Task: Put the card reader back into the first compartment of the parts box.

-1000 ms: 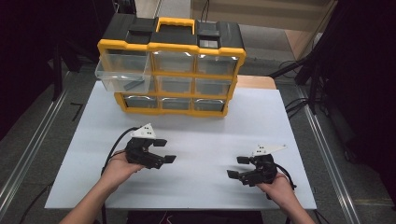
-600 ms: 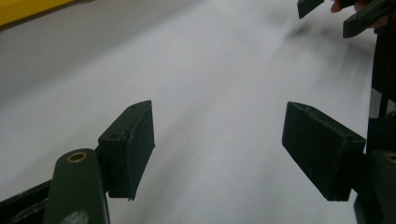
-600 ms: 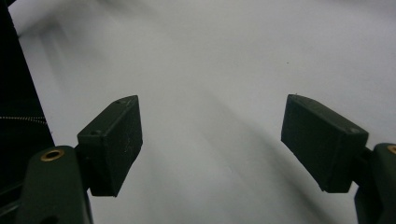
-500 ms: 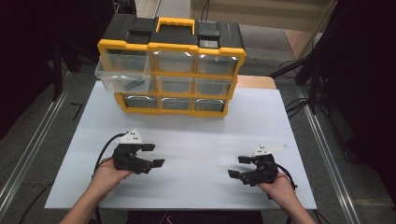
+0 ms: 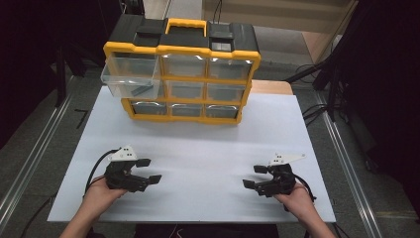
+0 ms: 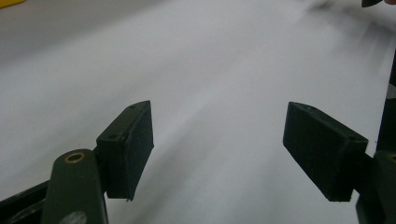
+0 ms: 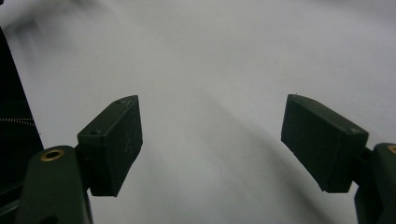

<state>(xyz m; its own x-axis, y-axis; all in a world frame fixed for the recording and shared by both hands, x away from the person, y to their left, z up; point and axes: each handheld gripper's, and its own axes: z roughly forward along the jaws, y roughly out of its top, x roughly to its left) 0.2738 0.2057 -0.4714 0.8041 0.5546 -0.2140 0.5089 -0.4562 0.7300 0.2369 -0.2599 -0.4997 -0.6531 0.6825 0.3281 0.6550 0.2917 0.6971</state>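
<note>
The left gripper and right gripper sit low over the white table, jaws wide and empty, both well short of the organizer, whose top-left drawer stands pulled out.

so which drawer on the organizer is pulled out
The top-left drawer of the yellow organizer: it juts forward past the frame, while the others sit flush.
</note>
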